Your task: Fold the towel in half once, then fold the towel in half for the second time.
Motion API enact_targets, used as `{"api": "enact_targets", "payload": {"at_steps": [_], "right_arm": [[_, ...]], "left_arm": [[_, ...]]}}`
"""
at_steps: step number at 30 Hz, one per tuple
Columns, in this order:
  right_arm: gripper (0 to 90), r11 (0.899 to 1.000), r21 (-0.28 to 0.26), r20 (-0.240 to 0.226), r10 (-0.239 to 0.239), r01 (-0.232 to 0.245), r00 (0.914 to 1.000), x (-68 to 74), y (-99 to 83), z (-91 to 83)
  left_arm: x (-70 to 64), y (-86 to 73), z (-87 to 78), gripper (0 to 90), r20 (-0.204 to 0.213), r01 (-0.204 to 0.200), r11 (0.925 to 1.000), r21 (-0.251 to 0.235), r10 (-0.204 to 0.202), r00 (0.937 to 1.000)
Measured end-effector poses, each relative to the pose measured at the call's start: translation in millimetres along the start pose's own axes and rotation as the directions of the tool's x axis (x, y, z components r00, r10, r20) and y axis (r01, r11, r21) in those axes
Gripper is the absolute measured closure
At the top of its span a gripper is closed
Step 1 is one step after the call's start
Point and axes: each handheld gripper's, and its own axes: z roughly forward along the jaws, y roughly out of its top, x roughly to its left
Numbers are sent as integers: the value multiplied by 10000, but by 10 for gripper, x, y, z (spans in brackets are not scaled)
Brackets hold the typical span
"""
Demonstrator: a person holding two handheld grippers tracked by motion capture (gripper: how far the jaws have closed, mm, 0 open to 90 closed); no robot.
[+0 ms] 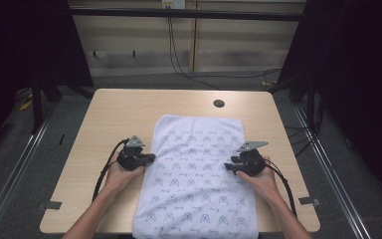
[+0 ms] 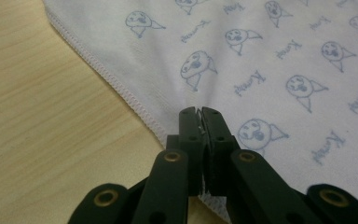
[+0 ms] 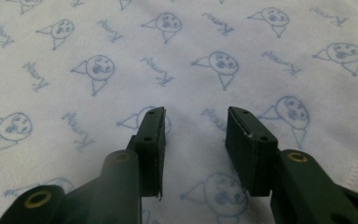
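Observation:
A white cloth [image 1: 196, 169] printed with small blue faces lies flat along the middle of the wooden table [image 1: 109, 114], its near end hanging over the front edge. My left gripper [image 1: 150, 158] sits at the cloth's left hem. In the left gripper view the left gripper [image 2: 199, 112] is shut, pinching the stitched hem of the cloth [image 2: 270, 60]. My right gripper [image 1: 227, 167] rests on the cloth near its right hem. In the right gripper view the right gripper [image 3: 195, 122] stands open just over the flat cloth [image 3: 121, 60], nothing between its jaws.
A dark round hole [image 1: 219, 103] sits in the table top beyond the cloth's far edge. Bare wood lies to the left and right of the cloth. Cables [image 1: 189, 69] trail on the floor behind the table, and dark curtains flank both sides.

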Motion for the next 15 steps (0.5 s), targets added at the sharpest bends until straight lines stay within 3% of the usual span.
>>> {"api": "enact_targets", "payload": {"at_steps": [6,10,12,15], "right_arm": [[761,9999,111,-516,-77,83,9986,63,-55,-70],[807,9997,161,-878,-164,179,9960,136,-117,-133],[824,9999,102,-1065,-81,92,9943,188,-164,-165],[843,9990,168,-1116,-401,422,9929,294,-240,-245]], "left_arm": [[-48,-115,-122,882,450,16,10000,65,-19,9990],[-132,-224,-233,882,876,154,9997,193,-170,9960],[-199,-310,-311,881,1167,574,9980,259,-600,9913],[-364,-399,-426,882,1213,61,9988,479,-119,9925]]}}
